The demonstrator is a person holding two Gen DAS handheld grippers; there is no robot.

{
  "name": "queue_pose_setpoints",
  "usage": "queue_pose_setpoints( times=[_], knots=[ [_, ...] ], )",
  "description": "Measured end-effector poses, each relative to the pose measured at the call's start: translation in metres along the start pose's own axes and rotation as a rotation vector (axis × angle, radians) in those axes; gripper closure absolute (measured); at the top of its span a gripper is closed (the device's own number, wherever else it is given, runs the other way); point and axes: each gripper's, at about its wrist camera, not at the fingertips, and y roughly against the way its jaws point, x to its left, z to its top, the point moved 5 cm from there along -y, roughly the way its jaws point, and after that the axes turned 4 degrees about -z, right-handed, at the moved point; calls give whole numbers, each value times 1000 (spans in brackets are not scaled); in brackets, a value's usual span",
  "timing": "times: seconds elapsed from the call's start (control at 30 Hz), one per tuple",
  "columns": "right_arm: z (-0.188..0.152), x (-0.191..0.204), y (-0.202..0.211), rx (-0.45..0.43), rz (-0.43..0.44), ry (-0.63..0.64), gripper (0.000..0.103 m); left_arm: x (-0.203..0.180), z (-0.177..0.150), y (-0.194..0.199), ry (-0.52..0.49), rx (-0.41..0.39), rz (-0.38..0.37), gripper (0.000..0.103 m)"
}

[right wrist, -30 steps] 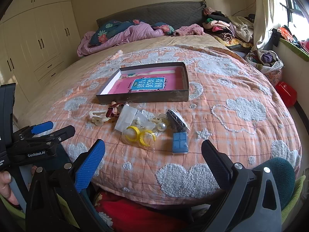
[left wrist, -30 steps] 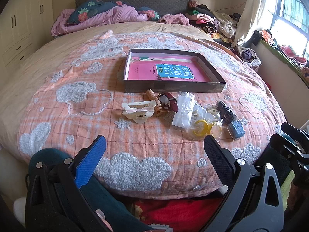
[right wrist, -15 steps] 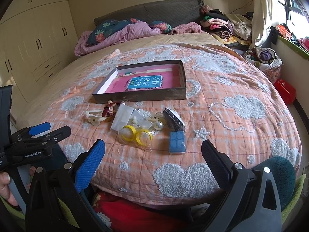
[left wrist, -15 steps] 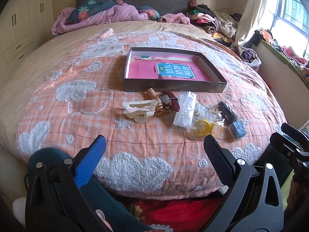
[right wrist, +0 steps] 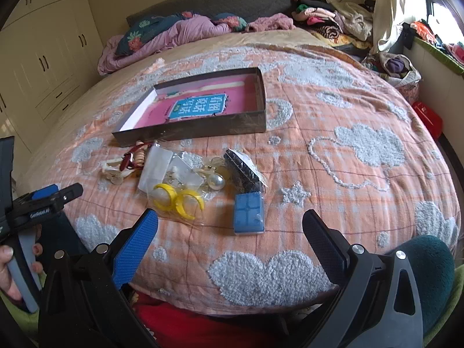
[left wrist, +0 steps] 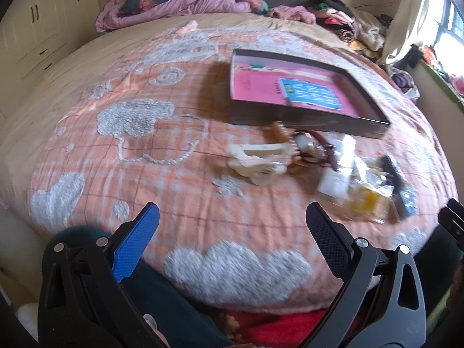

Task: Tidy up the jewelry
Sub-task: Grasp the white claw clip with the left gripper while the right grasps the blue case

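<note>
Bedroom clutter frames the left wrist view: an orange checked quilt (left wrist: pixel 179 150) with tufted white clouds and hearts covers the bed, and this view is now smeared with motion blur and swung leftward compared with half a second ago, so the shallow dark box (left wrist: pixel 304 98) with its pink printed lining sits further right. The left gripper (left wrist: pixel 230 226) hangs wide open and empty near the bed's edge, and the swing reads as the start of a reach, likely toward the cream plastic hair claw (left wrist: pixel 258 159) lying just in front of the box beside a coiled tan hair tie (left wrist: pixel 279 130); nothing is in the box yet. From the right wrist view, sharp and slightly closer than before, the right gripper (right wrist: pixel 230 232) is likewise spread apart, holding nothing, hovering short of the pile: glossy yellow hoop earrings (right wrist: pixel 178 200) in a clear crinkled bag, a large pearl earring (right wrist: pixel 216 181), a rigid translucent case (right wrist: pixel 155 168), a black beaded strip on card (right wrist: pixel 243 169), and a blue moulded block (right wrist: pixel 249 213) nearest the fingers. All lie on the quilt, between grippers and box.
</note>
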Motion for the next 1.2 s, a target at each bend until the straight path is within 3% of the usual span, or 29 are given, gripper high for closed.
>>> queue_pose_setpoints(
  times=[0.3,0.43,0.57,0.77,0.87,1.0,1.2],
  knots=[
    [3,-8,-25,41,-14,0,6,-3,19,-47,12,68,-12,9],
    [2,-9,-38,76,-11,-2,14,-2,24,-66,37,86,-8,9],
    [0,-9,-48,103,-9,-5,18,-6,24,-77,48,103,-52,9],
    [-5,-12,-64,146,-18,-2,37,-11,29,-85,50,86,-91,9],
    [-7,-14,-72,165,-24,7,48,-13,33,-91,45,84,-103,17],
    [-11,-14,-80,181,-20,21,71,-17,34,-96,23,86,-129,38],
    [-6,-14,-68,137,-3,31,72,-19,36,-91,-10,58,-136,38]
  ],
)
